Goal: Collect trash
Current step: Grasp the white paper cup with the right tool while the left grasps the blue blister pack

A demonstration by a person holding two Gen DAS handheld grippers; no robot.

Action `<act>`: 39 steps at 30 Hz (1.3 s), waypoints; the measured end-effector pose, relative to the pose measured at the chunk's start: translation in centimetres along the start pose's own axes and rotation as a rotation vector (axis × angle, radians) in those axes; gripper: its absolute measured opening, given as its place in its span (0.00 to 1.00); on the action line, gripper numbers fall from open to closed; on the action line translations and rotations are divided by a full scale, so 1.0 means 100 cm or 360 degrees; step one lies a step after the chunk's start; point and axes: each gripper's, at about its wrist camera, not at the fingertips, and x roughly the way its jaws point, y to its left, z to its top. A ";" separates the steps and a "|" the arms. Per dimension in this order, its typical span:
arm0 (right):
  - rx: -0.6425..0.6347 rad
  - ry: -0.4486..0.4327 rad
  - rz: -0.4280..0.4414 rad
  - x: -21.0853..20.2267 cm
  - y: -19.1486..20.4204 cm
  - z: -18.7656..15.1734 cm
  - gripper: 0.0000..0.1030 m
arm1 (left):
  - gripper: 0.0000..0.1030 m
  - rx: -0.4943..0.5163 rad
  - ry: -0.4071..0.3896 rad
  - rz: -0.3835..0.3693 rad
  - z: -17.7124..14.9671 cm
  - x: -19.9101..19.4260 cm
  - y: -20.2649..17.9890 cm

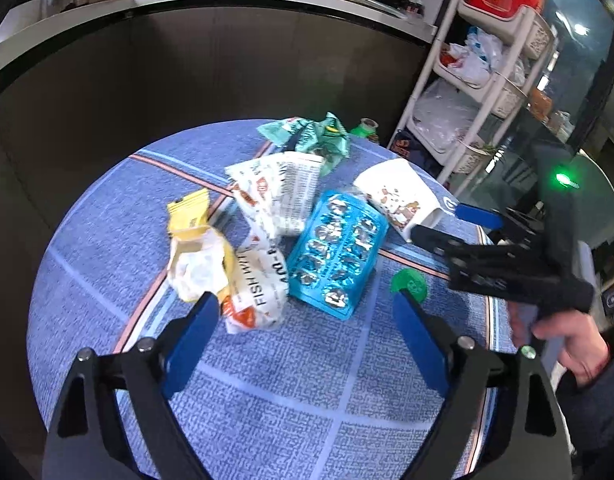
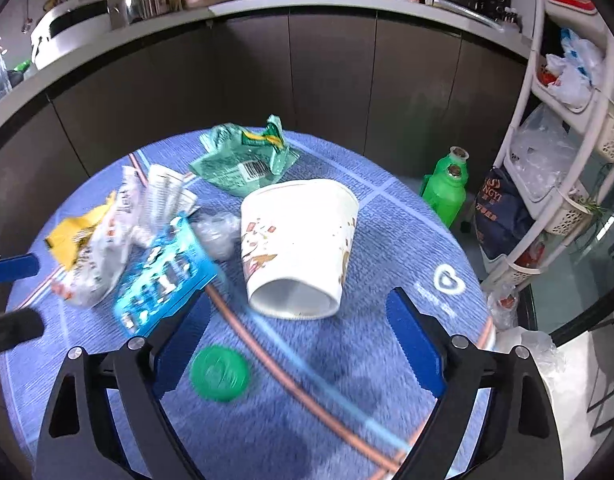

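Observation:
Trash lies on a round table with a blue cloth (image 1: 267, 400): a yellow wrapper (image 1: 195, 248), a white fish snack bag (image 1: 263, 280), a printed white wrapper (image 1: 279, 196), a blue blister pack (image 1: 339, 256), a green wrapper (image 1: 315, 136), a tipped paper cup (image 1: 399, 196) and a green lid (image 1: 409, 284). My left gripper (image 1: 307, 312) is open, above the near edge of the pile. My right gripper (image 2: 299, 312) is open, just short of the cup (image 2: 295, 244), with the lid (image 2: 219, 372) near its left finger. It also shows in the left wrist view (image 1: 447, 224).
Dark cabinets (image 2: 307, 80) curve behind the table under a counter with pots and appliances. A white shelf rack (image 2: 567, 140) with bags stands at the right. A green bottle (image 2: 447, 188) and a dark sack (image 2: 503, 216) stand on the floor beside it.

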 end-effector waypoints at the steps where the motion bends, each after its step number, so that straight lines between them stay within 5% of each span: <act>1: 0.0007 0.0003 -0.0004 0.004 -0.002 0.002 0.81 | 0.82 0.0016 0.0005 -0.0020 0.000 0.003 -0.002; 3: 0.0030 0.0007 0.0003 0.011 -0.005 0.004 0.76 | 0.78 0.0027 0.0021 -0.0066 0.001 0.007 -0.005; 6: 0.0063 0.0018 0.0034 0.015 -0.008 0.006 0.53 | 0.72 0.0037 0.0041 -0.0124 0.001 0.013 -0.010; 14: 0.0042 -0.0049 0.0030 -0.018 -0.013 -0.016 0.51 | 0.72 0.0143 0.0040 -0.0188 0.010 0.037 -0.041; 20: 0.0081 -0.0041 0.0022 -0.037 -0.023 -0.043 0.52 | 0.72 0.0152 0.0054 -0.0083 0.025 0.064 -0.045; 29: 0.0132 -0.0020 0.0047 -0.045 -0.028 -0.063 0.52 | 0.86 0.0257 0.0115 0.0126 0.035 0.099 -0.051; 36: 0.0165 -0.0038 0.0058 -0.054 -0.031 -0.069 0.52 | 0.65 0.0305 0.0137 0.0166 0.034 0.105 -0.060; 39: 0.0171 -0.0051 0.0058 -0.061 -0.032 -0.071 0.52 | 0.41 0.0297 0.0088 0.0185 0.035 0.096 -0.063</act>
